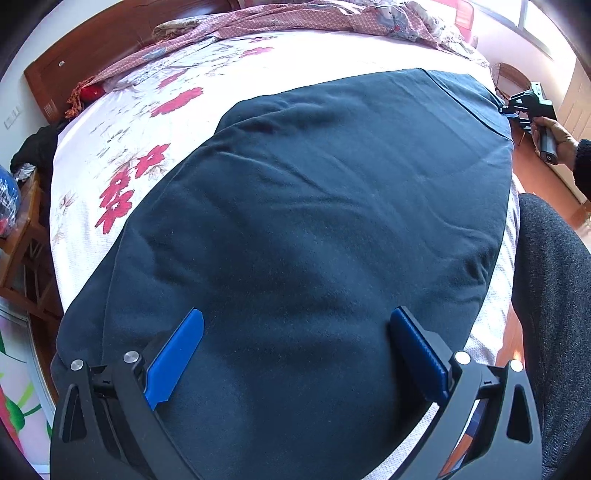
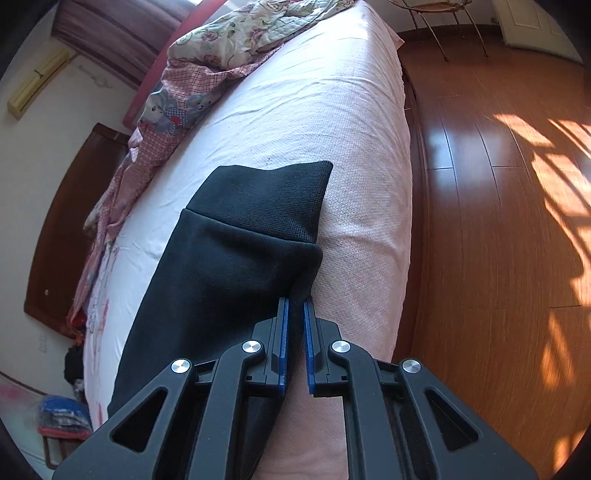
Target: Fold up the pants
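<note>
Dark navy pants (image 1: 314, 221) lie spread flat along the near edge of the bed (image 1: 221, 59). My left gripper (image 1: 295, 354) is open, its blue fingers (image 1: 177, 358) wide apart over one end of the pants, holding nothing. My right gripper (image 2: 295, 306) is shut on the edge of the pants (image 2: 229, 266) just below the ribbed cuff band (image 2: 266, 199), at the bed's edge. In the left wrist view the right gripper (image 1: 508, 110) shows at the far corner of the pants, held by a hand.
A floral sheet (image 1: 155, 122) covers the bed, with a crumpled pink quilt (image 1: 295, 18) along the far side. A wooden headboard (image 1: 74, 55) stands behind. A wooden floor (image 2: 498, 221) and a wire chair (image 2: 436, 14) lie beside the bed. A wooden nightstand (image 1: 26, 236) is at left.
</note>
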The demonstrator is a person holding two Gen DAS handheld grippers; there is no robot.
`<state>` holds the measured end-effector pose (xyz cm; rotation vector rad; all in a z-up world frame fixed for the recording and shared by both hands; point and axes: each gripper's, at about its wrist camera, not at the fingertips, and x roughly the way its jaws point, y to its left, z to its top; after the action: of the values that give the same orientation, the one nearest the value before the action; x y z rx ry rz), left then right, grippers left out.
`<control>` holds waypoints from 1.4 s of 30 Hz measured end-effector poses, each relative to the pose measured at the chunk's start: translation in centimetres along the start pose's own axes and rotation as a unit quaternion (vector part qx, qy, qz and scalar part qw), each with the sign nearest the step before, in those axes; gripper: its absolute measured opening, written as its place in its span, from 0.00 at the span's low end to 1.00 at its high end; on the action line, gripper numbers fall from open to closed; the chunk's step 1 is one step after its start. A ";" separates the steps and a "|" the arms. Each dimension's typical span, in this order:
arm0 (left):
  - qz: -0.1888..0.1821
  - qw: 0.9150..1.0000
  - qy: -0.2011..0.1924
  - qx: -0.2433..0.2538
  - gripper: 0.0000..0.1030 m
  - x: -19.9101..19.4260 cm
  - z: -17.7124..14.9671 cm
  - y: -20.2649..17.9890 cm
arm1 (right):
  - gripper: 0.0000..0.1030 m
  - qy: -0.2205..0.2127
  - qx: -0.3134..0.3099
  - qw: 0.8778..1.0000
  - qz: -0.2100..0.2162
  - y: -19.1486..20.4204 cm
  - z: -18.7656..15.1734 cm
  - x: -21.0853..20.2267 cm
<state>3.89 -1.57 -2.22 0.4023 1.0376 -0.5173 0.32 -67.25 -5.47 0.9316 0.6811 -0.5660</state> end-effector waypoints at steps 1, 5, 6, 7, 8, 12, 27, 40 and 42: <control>0.002 1.000 -0.002 -0.001 0.98 0.0 -0.2 0.0 | 0.09 0.002 -0.009 1.000 -0.015 0.1 0.0 -0.2; 0.012 1.000 -0.005 -0.014 0.98 -0.6 -0.2 0.0 | 0.38 0.007 0.048 0.999 0.002 -1.7 -0.1 -1.9; 0.014 1.000 -0.009 -0.021 0.98 -0.9 -0.3 0.0 | 0.38 0.003 0.064 0.998 0.023 -2.1 -0.3 -2.6; 0.015 0.999 -0.018 -0.027 0.98 -1.5 -0.4 0.0 | 0.38 0.008 0.069 0.997 0.038 -2.1 -0.6 -3.0; 0.016 0.999 -0.028 -0.030 0.98 -2.2 -0.5 0.1 | 0.38 0.017 0.070 0.996 0.043 -2.1 -0.8 -3.0; 0.034 0.994 -0.090 -0.050 0.98 -4.8 -0.1 1.8 | 0.38 0.030 0.108 0.992 0.059 -2.7 -1.8 -2.2; 0.002 0.994 0.057 -0.093 0.98 0.0 -2.3 3.9 | 0.47 0.018 0.136 0.989 0.052 -1.9 -2.2 -2.7; 0.045 0.999 -0.016 -0.008 0.98 -0.3 2.9 -0.1 | 0.47 0.265 -0.429 0.814 0.289 36.5 -21.0 0.5; 0.030 0.999 0.023 -0.028 0.98 1.2 1.5 0.0 | 0.47 0.300 -0.503 0.766 0.266 41.1 -26.2 3.0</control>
<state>5.45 -2.59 -2.56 0.3965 1.0774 -0.4256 23.72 -25.24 2.97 0.2013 1.0724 0.6433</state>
